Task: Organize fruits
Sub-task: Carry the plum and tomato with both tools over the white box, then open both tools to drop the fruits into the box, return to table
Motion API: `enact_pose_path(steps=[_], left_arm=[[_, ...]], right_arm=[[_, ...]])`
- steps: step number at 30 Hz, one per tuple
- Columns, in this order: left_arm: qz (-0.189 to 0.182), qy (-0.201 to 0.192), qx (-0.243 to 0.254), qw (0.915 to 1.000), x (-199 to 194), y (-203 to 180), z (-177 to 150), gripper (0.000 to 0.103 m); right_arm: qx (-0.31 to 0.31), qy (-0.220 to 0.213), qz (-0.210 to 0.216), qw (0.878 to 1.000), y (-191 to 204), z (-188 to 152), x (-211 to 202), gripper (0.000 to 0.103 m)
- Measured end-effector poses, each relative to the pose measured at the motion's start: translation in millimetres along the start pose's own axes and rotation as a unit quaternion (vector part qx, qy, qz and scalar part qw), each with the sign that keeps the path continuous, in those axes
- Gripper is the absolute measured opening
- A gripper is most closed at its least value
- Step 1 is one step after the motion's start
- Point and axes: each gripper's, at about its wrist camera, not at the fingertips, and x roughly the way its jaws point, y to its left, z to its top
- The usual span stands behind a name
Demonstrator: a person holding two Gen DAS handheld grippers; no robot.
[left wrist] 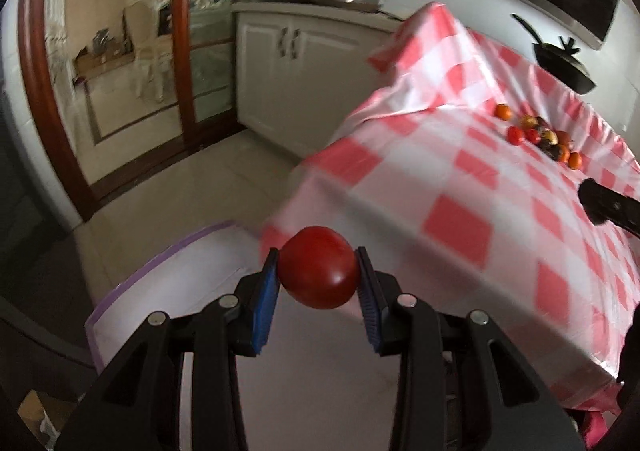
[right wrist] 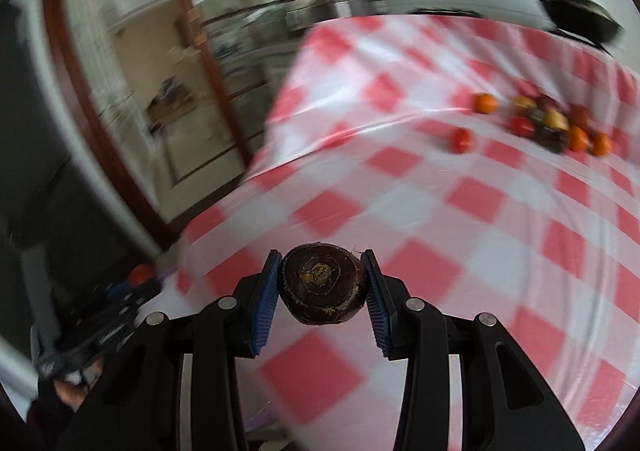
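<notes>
Jaws of the left gripper point(left wrist: 318, 271) pinch a red tomato point(left wrist: 319, 268) above a white bin point(left wrist: 168, 283) beside the desk point(left wrist: 460, 211); the right gripper point(right wrist: 322, 283) pinches a dark round fruit point(right wrist: 323, 283) over the checkered cloth. Remaining fruits point(left wrist: 540, 133) lie clustered near a black pan point(left wrist: 564, 63).

fruit pile point(right wrist: 552, 123) motion-blurred, perhaps oranges, pan point(right wrist: 576, 23) smeared

Red tomato point(left wrist: 318, 267) held mid-air, dark brown round fruit point(right wrist: 322, 283) likewise, mixed fruit pile point(left wrist: 540, 133) on checked cloth
</notes>
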Motion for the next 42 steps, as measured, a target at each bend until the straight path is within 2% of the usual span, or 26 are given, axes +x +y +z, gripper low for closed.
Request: enact_pose_path(steps=[5,10,14,20,23,26,32,33,34,35,36,37,42], left_arm=[[0.019,0.023,-0.015,0.9995,10.6,29.6,-18.0,0.037],[0.032,0.053,-0.027,0.9977,24.7,51.1,-36.2,0.037],[0.058,0.09,-0.026,0.9939,42.2,64.4,-52.7,0.037],[0.096,0.186,-0.015,0.9778,86.6,83.3,-71.0,0.038],[0.113,0.221,-0.03,0.9682,103.5,97.4,-80.8,0.038],[0.118,0.244,-0.058,0.9608,112.0,111.3,-88.7,0.038],[0.123,0.241,-0.078,0.9595,109.2,121.9,-89.2,0.039],[0.124,0.24,-0.082,0.9593,108.7,123.1,-89.1,0.044],[0.127,0.239,-0.084,0.9591,107.4,120.8,-87.8,0.055],[0.13,0.235,-0.087,0.9593,104.4,118.9,-86.9,0.061],[0.132,0.231,-0.09,0.9597,102.6,120.0,-85.9,0.074],[0.134,0.224,-0.094,0.9606,98.8,119.7,-84.6,0.079],[0.161,0.193,-0.103,0.9624,82.1,124.0,-74.1,0.079]], right_arm=[[-0.093,0.027,0.049,0.994,67.9,-21.2,15.2,0.04],[-0.185,0.074,0.084,0.976,127.2,-55.8,39.0,0.04],[-0.23,0.14,0.092,0.959,157.8,-88.3,76.7,0.04],[-0.272,0.257,0.079,0.924,187.2,-134.0,149.6,0.04],[-0.295,0.295,0.069,0.906,199.8,-153.7,173.3,0.04],[-0.31,0.314,0.068,0.895,206.3,-168.4,182.7,0.04],[-0.316,0.332,0.069,0.886,203.7,-177.3,191.8,0.041],[-0.316,0.332,0.069,0.886,203.6,-177.8,191.5,0.043],[-0.314,0.332,0.07,0.887,202.5,-177.6,189.5,0.044],[-0.312,0.332,0.072,0.887,201.7,-175.8,188.2,0.054],[-0.307,0.329,0.073,0.89,201.5,-173.1,186.1,0.066],[-0.299,0.324,0.078,0.894,200.0,-168.8,182.6,0.069],[-0.283,0.295,0.096,0.908,194.5,-145.6,158.2,0.07]])
